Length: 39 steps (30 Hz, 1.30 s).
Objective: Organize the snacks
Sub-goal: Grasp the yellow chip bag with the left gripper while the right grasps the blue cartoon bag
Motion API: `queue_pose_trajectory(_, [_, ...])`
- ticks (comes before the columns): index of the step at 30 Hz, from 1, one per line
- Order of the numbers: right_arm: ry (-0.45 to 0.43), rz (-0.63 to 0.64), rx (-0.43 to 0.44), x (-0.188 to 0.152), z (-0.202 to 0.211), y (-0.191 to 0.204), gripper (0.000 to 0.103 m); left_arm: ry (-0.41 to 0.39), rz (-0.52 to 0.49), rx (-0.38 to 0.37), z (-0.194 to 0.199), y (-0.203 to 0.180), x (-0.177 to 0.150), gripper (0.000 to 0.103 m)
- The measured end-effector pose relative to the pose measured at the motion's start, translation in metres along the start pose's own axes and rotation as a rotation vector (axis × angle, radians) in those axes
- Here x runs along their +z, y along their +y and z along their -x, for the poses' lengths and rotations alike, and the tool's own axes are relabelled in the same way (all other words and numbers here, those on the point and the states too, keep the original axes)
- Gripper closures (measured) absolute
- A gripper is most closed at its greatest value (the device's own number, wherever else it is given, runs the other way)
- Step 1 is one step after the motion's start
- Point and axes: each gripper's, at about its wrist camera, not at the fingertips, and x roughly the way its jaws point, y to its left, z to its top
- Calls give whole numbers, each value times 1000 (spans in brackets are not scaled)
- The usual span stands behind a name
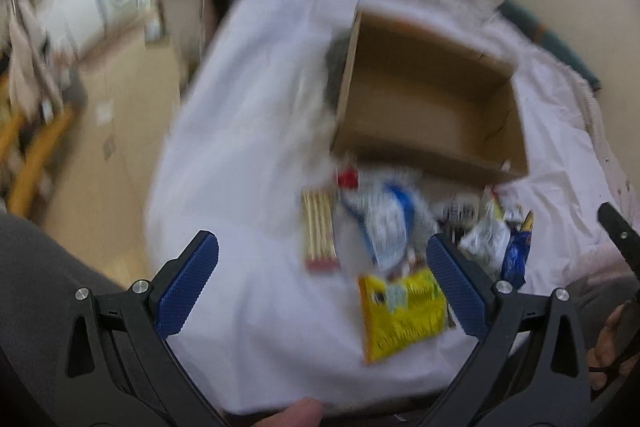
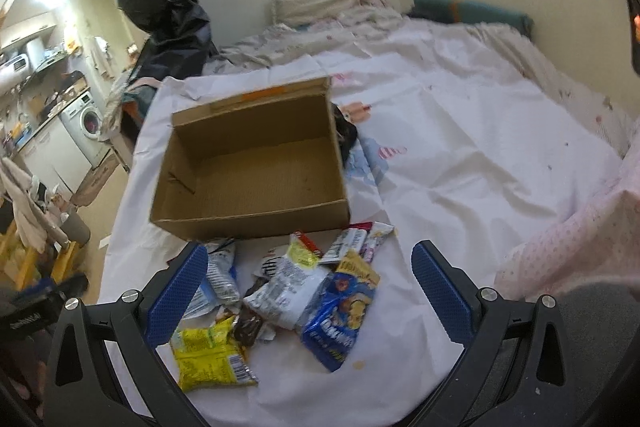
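Both your grippers, left gripper [image 1: 322, 277] & right gripper [image 2: 306, 291], are wide open w/ nothing in them, so go for the snack packs [image 2: 280, 279] low in the frame, just below the empty box [image 2: 248, 163]; they look light, soft & crinkly, prob slippery, so pinch a flat edge.

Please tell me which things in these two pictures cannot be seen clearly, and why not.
- Left wrist view: motion blur smears everything; print on the yellow packet and striped box is unreadable.
- Right wrist view: left finger of the right gripper covers part of the white-blue packet.
- Right wrist view: cardboard box hides the dark object behind it.
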Motion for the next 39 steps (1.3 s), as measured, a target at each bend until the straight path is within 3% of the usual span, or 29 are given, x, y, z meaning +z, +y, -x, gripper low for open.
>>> queue_pose_trajectory(4, [129,-42,2,4,-31,-16,0,201,35,-33,-44,-23,-17,0])
queue_pose_trajectory(8, [240,-182,69,-9,-53,-36,0,312,49,-36,-75,-57,-41,0])
queue_pose_trajectory(16, [293,-256,75,-15,-62,-51,0,358,-21,133,-116,-103,-65,0])
queue_pose_trajectory(21, [454,-387,67,-25,-96,-69,0,378,-28,157,-128,-106,-77,1])
queue_pose_trajectory(24, [549,-498,139,-35,-120,-75,13,380,-39,118,-130,-107,-78,13])
queue_pose_trajectory(30, [614,-495,124,-49,-139,-68,25,394,-35,83,-128,-104,-78,27])
queue_pose_trajectory(32, [628,-493,135,-53,-141,-67,38,393,-28,65,-127,-102,-74,35])
queue_pose_trajectory(39, [595,-464,159,-51,-134,-66,67,390,-21,36,-123,-92,-70,39])
